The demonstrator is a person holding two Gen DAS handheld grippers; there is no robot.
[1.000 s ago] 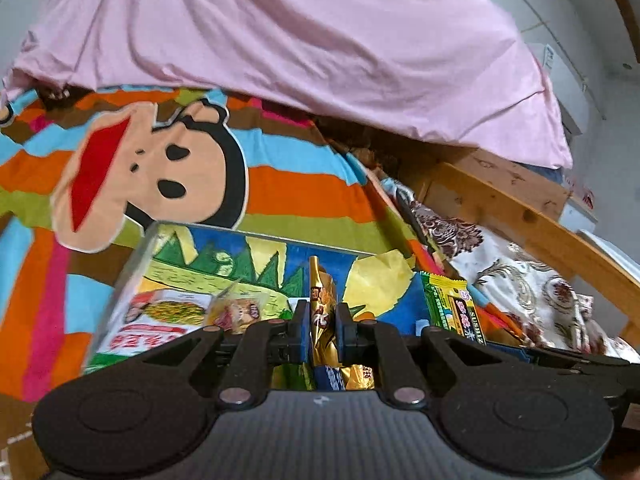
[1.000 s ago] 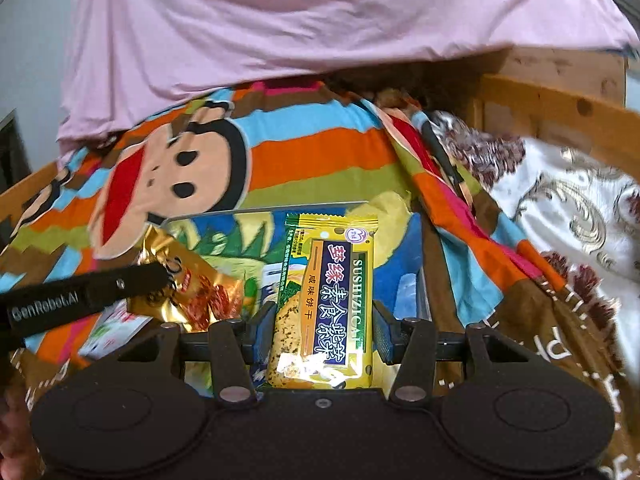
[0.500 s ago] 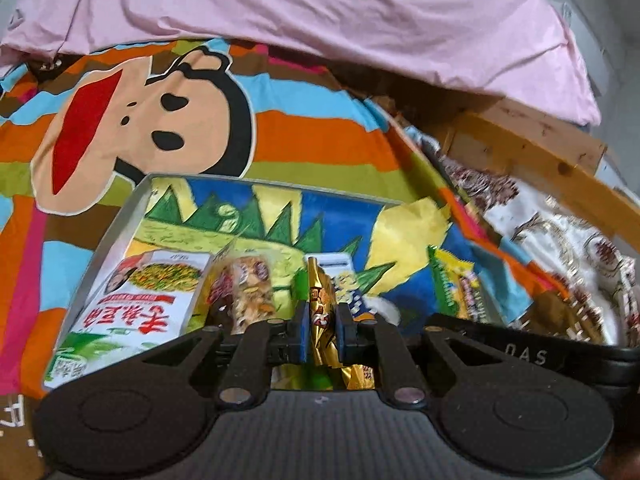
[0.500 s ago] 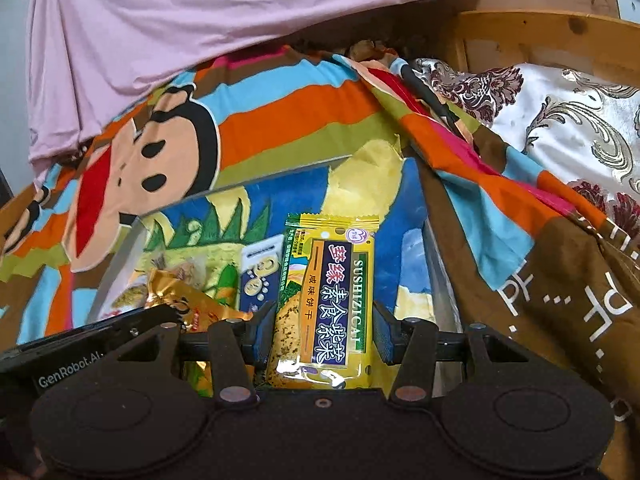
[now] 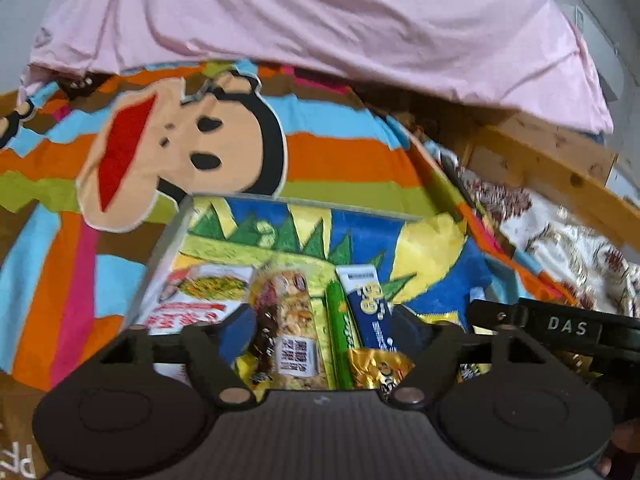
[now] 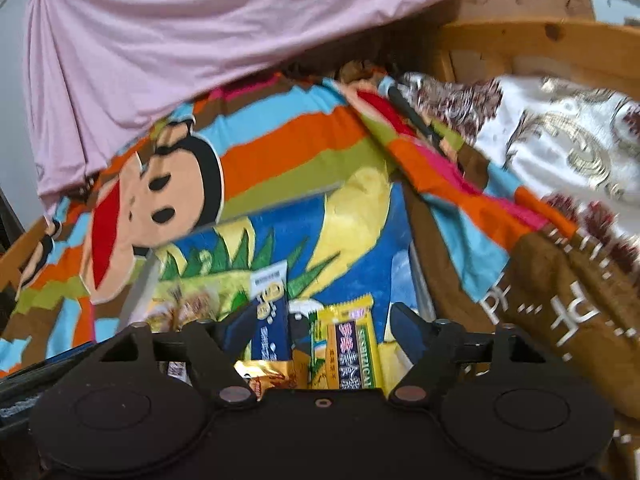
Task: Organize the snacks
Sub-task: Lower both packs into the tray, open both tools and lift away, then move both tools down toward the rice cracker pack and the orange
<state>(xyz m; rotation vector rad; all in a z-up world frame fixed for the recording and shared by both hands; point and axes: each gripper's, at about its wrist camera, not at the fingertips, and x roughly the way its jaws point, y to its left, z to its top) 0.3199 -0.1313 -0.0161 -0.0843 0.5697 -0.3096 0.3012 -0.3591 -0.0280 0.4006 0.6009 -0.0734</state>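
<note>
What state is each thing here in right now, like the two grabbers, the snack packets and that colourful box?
left gripper: fingers opening, clear of the packets below.
right gripper: fingers opening, not pressing the yellow biscuit packet.
gold packet: lying in the box, released.
yellow biscuit packet: lying in the box, released.
blue packet: lying flat in the box.
white packet: lying flat at the box's left side.
box: open, on the striped blanket.

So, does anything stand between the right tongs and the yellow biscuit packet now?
Nothing visible does. The yellow biscuit packet lies in the box, right between the fingers of the right tongs, whose jaws are opening; a blue packet lies beside it.
</note>
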